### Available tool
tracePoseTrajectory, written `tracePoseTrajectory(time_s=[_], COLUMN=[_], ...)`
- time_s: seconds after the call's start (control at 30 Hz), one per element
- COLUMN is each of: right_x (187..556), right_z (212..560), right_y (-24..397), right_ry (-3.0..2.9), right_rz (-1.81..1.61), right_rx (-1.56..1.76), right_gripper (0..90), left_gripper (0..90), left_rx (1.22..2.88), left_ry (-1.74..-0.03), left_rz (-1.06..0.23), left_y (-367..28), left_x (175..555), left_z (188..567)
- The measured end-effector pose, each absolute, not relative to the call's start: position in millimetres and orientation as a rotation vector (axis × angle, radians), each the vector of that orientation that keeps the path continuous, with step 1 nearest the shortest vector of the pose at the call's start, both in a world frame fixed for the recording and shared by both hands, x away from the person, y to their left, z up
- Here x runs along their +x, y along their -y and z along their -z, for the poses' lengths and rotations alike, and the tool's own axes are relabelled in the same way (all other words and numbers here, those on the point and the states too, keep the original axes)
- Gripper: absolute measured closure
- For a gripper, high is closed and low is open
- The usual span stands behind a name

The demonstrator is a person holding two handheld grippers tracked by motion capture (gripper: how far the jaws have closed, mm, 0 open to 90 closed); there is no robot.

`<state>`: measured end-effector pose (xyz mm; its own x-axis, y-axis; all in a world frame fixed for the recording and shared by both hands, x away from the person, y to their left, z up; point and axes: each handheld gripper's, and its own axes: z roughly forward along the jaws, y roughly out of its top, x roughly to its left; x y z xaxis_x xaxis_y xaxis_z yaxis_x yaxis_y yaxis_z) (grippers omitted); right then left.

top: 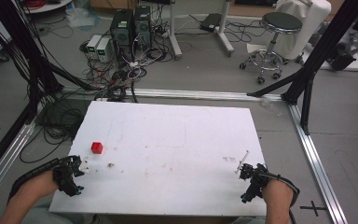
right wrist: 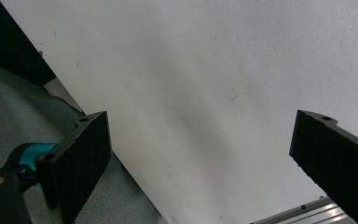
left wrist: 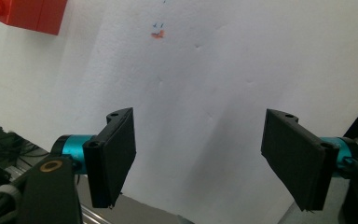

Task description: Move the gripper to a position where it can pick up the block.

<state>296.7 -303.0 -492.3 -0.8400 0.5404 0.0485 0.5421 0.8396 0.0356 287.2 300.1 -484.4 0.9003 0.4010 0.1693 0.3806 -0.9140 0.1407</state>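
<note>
Red block (top: 97,148), one; two gaping grippers, left gripper (top: 85,165), right gripper (top: 240,166).

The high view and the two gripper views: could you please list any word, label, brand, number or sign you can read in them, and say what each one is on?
No text can be read in these pictures.
White table: only stains and small red and blue marks, no letters.
Red block: no print visible.
Small boxes on the floor: pale front panels, too small and blurred to read.
Floor: a black cross mark, a sign rather than text.
</note>
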Motion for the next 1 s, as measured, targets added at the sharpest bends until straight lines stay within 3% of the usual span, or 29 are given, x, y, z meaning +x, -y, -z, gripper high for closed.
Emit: tracePoseTrajectory(time_s=[1.0], right_x=[296.5], right_z=[493.6], right_y=[303.4], right_ry=[2.979], right_rz=[0.081], right_rx=[-0.868], right_gripper=[4.8], left_gripper=[26.8], left_rx=[3.086], left_ry=[-0.106], left_rz=[-0.214], left_y=[-316.3], left_x=[339.2], left_z=[469.3])
